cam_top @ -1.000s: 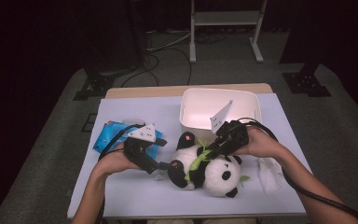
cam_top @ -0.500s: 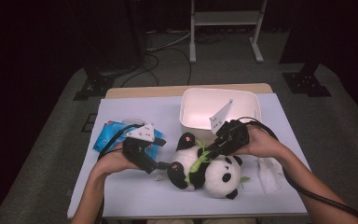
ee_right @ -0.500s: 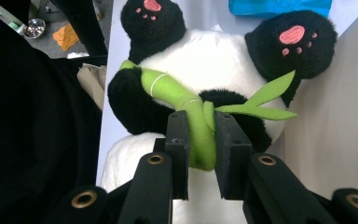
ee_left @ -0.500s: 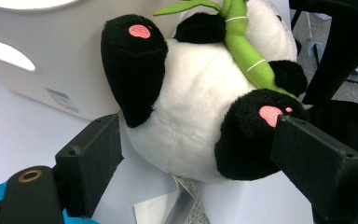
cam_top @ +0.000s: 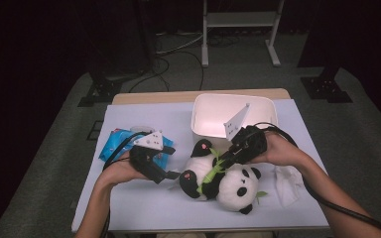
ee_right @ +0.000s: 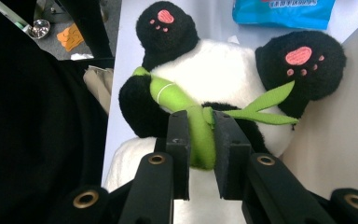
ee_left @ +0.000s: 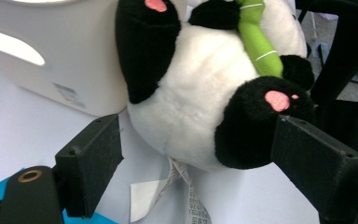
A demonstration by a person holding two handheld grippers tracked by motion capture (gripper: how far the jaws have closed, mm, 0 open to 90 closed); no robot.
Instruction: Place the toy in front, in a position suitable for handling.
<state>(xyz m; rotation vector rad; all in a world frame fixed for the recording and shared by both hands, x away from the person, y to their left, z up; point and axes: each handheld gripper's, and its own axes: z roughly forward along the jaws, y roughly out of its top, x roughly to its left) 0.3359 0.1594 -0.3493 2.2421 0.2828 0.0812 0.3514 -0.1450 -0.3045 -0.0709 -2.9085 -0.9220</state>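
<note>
Right tool (ee_right: 200,140) has just been closing, now pinching panda's green stalk (ee_right: 200,135); left tool (ee_left: 196,154) open by panda (cam_top: 223,178). Next prob: lift into bin (cam_top: 201,130).

Your table (cam_top: 144,210) carried a pale cover. Directly on it lay a white bin (cam_top: 213,116) at the far side, a blue packet (cam_top: 115,143) at your left, a plush panda (cam_top: 223,179) near the middle, and a crumpled tissue (cam_top: 287,181) at your right.
</note>
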